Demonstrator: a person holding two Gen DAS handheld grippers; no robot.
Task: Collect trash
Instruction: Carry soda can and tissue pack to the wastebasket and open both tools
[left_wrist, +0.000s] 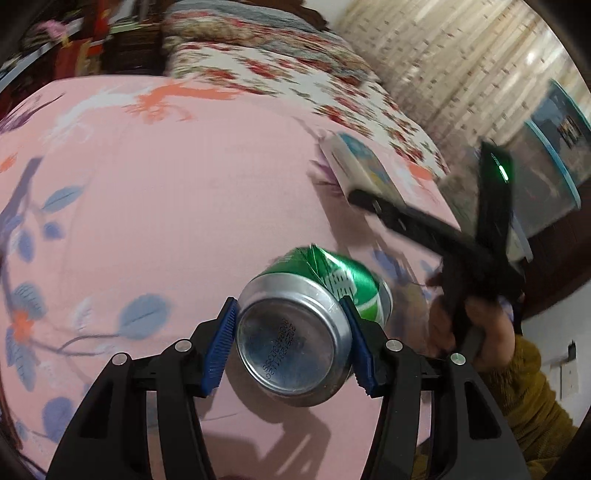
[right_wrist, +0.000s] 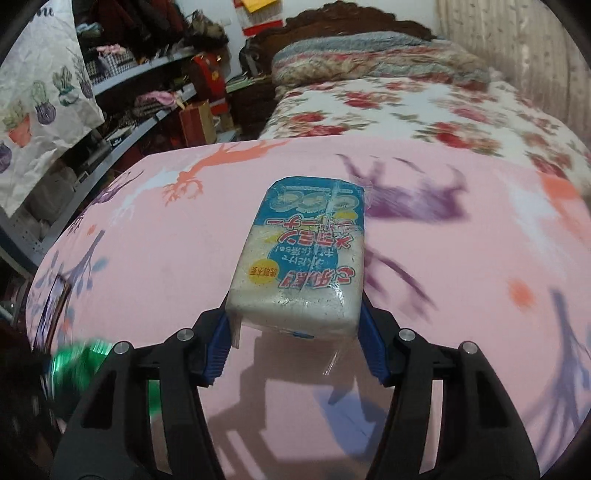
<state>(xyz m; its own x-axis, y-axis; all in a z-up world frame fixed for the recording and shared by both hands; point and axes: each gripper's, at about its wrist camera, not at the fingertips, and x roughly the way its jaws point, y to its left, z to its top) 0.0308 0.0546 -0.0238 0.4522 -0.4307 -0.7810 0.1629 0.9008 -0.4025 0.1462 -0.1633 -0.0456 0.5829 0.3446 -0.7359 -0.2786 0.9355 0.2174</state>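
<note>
Trash in two forms dominates both wrist views: a dented green drink can (left_wrist: 314, 314) and a wrapped white sponge block (right_wrist: 299, 269) with a blue printed label. Both sit above a pink bedsheet (left_wrist: 184, 221) patterned with blue leaves, purple branches and orange-and-white deer shapes.

Beyond the pink sheet lies a white quilt with red roses (right_wrist: 424, 110), and behind it a folded floral duvet (right_wrist: 369, 59) against a dark carved headboard (right_wrist: 332, 18). Pale striped curtains (left_wrist: 461, 55) hang on the far side. Cluttered grey shelves (right_wrist: 147, 85) packed with bags and boxes run along the other side of the bed, with a crumpled white sheet printed with potted plants (right_wrist: 40, 99) hanging in front of them.

The left gripper (left_wrist: 291, 328) has its blue pads (left_wrist: 221, 343) pressed on either side of the can, jaws about half open, the can's silver base turned to the camera and its shadow falling on the sheet below. The right gripper (right_wrist: 295, 343) clamps the near end of the sponge block between its blue pads (right_wrist: 371, 347) — the jaws partly open around the block's width, loose clear wrapper trailing beneath.

From the left wrist view, the right gripper appears blurred at the sheet's edge, a hand (left_wrist: 476, 332) in a mustard sleeve (left_wrist: 528, 398) behind it. Near it stands a clear plastic storage bin with a teal rim (left_wrist: 554, 162) — its contents cannot be made out.
</note>
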